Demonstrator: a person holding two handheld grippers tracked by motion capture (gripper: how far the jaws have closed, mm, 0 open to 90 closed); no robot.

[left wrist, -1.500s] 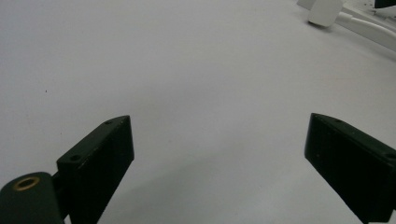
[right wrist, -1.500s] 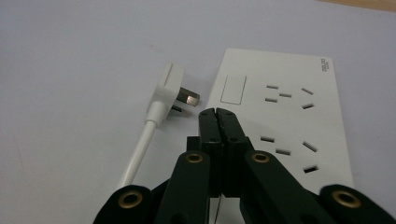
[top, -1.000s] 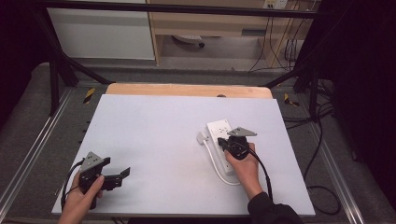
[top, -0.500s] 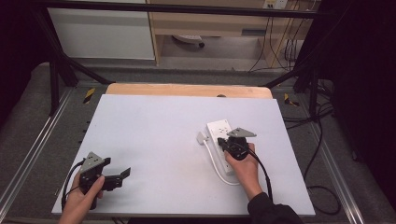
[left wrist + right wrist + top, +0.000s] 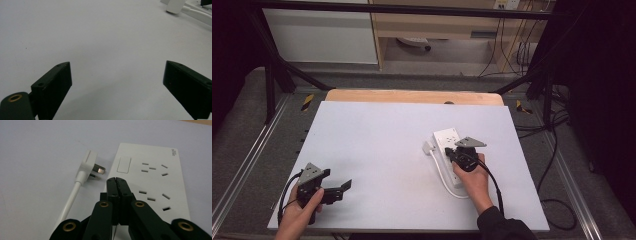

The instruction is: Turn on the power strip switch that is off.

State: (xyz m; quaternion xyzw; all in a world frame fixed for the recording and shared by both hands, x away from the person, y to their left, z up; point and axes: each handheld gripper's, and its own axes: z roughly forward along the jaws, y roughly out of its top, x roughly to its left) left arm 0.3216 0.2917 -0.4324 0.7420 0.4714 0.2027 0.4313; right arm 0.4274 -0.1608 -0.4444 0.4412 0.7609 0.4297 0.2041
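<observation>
Right of centre in the high view, the right gripper (image 5: 458,151) (jaws pressed together) hovers over the white power strip (image 5: 447,139), plug (image 5: 428,147) just beside; lower left, the left gripper (image 5: 343,187) has its jaws spread, nothing between them

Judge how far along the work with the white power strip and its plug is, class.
Done: nothing visible; the white three-pin plug lies on the table beside the white rectangular power strip, unplugged. In hand: the right gripper, jaws shut and empty, sits over the strip's near edge. The left gripper rests open, apart. Left: probably grasping and inserting the plug.
</observation>
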